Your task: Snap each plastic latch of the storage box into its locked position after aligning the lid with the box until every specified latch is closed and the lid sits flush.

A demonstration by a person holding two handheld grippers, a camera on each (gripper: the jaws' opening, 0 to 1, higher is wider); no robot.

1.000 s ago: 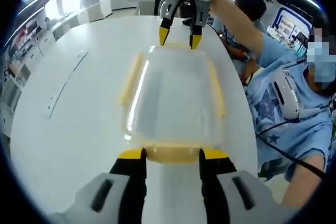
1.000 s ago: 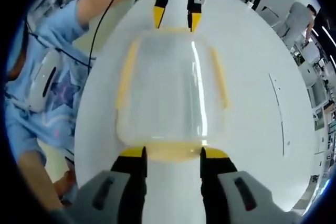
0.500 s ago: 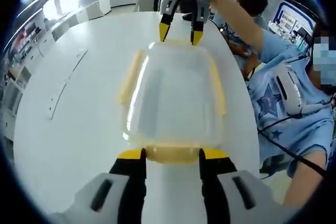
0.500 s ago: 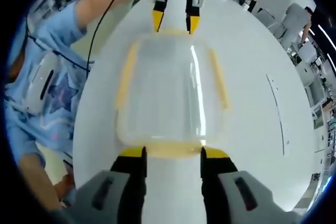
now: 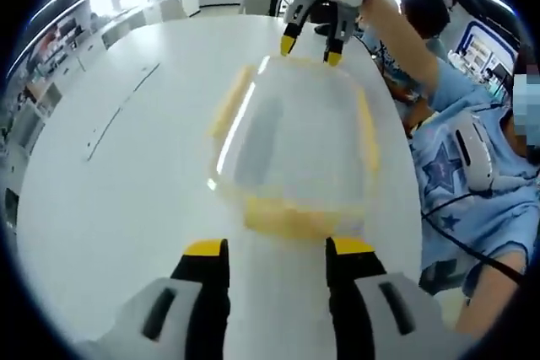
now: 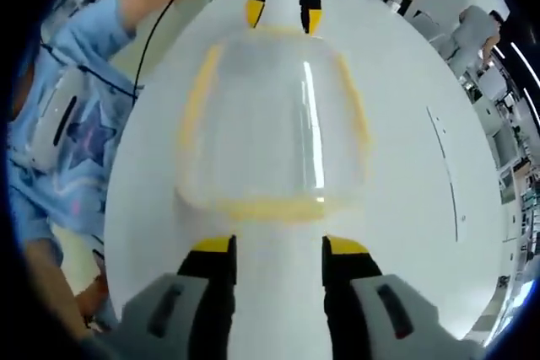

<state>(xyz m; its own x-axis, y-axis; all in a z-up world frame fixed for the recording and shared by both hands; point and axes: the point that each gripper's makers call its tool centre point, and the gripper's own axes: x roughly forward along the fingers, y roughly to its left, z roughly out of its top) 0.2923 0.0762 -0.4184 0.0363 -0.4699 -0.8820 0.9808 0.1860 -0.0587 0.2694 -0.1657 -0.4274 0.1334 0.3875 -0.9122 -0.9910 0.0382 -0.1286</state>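
A clear storage box with its lid on lies on the white table. Yellow latches run along its sides and ends. My left gripper is open, its yellow tips a short way back from the box's near end latch. At the far end my right gripper stands open just beyond the box. In the right gripper view the same box stretches away from my open right gripper, whose tips stop short of the near end latch. The left gripper is at the far end.
The person in a blue star-print shirt stands at the table's edge beside the box, also visible on the left. A black cable hangs from the arm. Another person and office furniture stand beyond the table.
Both grippers have drawn back a little from the end latches, so a gap of table now shows between each one's tips and the box. The pictures are blurred by the movement.
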